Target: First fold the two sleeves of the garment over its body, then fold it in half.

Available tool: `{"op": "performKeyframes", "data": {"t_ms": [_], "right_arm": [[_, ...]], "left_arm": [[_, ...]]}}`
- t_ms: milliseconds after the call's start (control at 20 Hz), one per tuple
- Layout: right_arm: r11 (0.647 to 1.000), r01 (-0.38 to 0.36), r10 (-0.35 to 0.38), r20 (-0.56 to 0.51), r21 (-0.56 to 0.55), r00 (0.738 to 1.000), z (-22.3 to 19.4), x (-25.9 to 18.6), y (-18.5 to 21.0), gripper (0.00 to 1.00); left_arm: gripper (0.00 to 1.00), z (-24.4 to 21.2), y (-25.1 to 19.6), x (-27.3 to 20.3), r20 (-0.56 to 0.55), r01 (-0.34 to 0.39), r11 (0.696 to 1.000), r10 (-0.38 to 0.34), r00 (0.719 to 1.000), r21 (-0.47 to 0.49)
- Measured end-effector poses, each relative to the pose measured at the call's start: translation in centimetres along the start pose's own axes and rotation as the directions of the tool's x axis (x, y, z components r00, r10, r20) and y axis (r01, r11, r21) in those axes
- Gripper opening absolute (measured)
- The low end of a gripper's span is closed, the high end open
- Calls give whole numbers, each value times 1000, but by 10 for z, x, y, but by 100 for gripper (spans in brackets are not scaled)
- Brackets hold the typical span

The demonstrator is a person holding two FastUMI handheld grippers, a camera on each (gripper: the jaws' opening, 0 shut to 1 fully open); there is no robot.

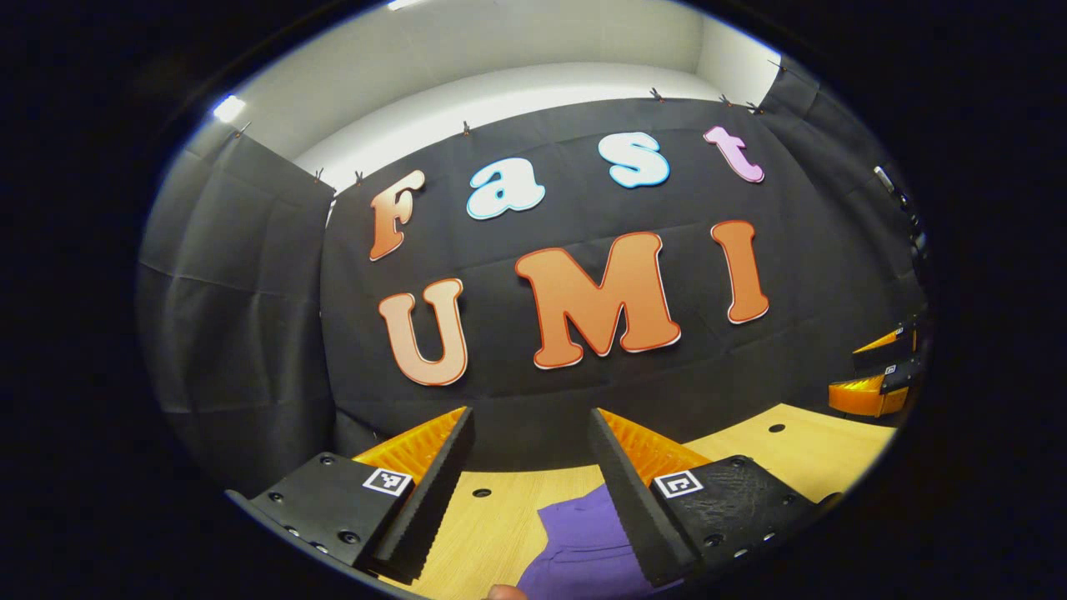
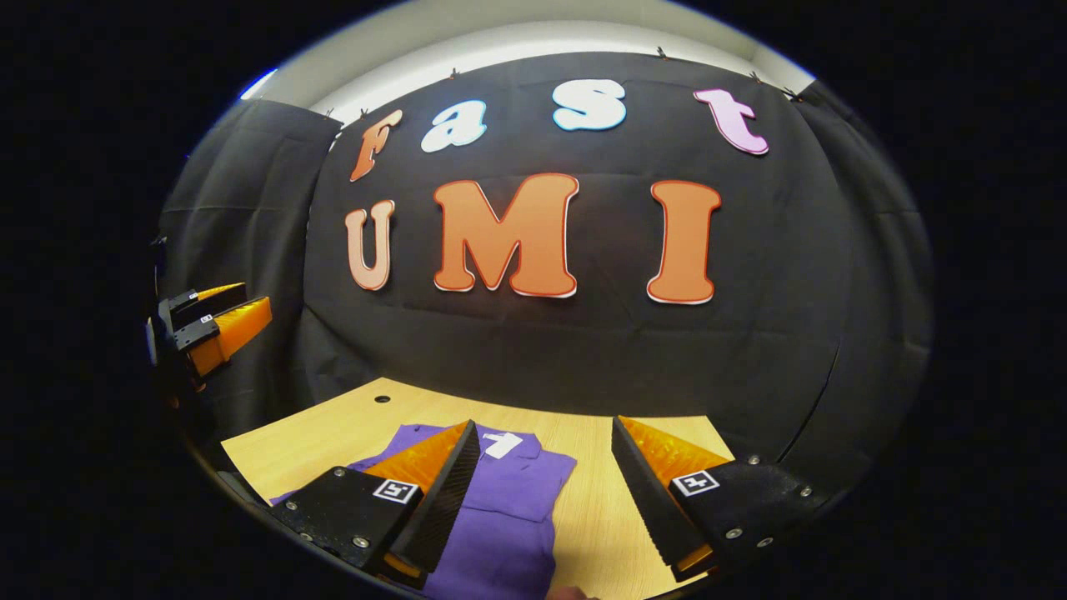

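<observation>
A purple short-sleeved cloth garment [image 2: 500, 508] lies flat on the pale wooden table [image 2: 600, 500], its white neck label toward the black cloth wall. Both grippers hang above it with nothing between their fingers. The right gripper [image 2: 542, 483] stands spread wide, and the garment sits below and to the left of its gap, passing under its left finger; the collar end lies farther from the camera, so the garment's long axis seems to run away from the gripper toward the wall. The left gripper [image 1: 533, 475] is likewise spread, with the garment [image 1: 583, 542] below and to the right of its gap, partly behind its right finger. Judging by this, the garment lies between the two hands, each near its own side. The right gripper view gives the collar, the label and one edge of the body; the left gripper view gives just a purple corner, and a fingertip at the bottom edge.
</observation>
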State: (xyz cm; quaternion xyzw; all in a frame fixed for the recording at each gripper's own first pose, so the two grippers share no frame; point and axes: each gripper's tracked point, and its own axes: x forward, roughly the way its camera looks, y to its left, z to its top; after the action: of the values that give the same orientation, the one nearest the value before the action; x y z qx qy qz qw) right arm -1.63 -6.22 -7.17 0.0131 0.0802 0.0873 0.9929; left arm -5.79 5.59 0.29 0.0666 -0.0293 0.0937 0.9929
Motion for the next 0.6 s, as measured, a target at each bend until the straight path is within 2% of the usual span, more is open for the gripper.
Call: {"op": "performKeyframes", "data": {"t_ms": [150,300,400,450,600], "right_arm": [[999,3,6,-155,53,988,-50,-5,1,94],[994,21,11,-288,107,958,-96,-7,-2,94],[990,38,15,-369,135,929,-131,-12,1,95],[989,40,21,-404,142,915,-146,-13,4,95],[991,38,34,-503,131,864,-177,-26,14,95]], "left_arm": [[90,-54,-21,-13,-156,27,999,-24,988,20],[98,-115,-17,-25,-321,29,999,-15,947,40],[95,-159,-21,-30,-444,51,998,-34,895,26],[99,-183,-22,-36,-508,60,998,-49,860,4],[100,-232,-27,-53,-638,65,995,-96,764,-73]]}}
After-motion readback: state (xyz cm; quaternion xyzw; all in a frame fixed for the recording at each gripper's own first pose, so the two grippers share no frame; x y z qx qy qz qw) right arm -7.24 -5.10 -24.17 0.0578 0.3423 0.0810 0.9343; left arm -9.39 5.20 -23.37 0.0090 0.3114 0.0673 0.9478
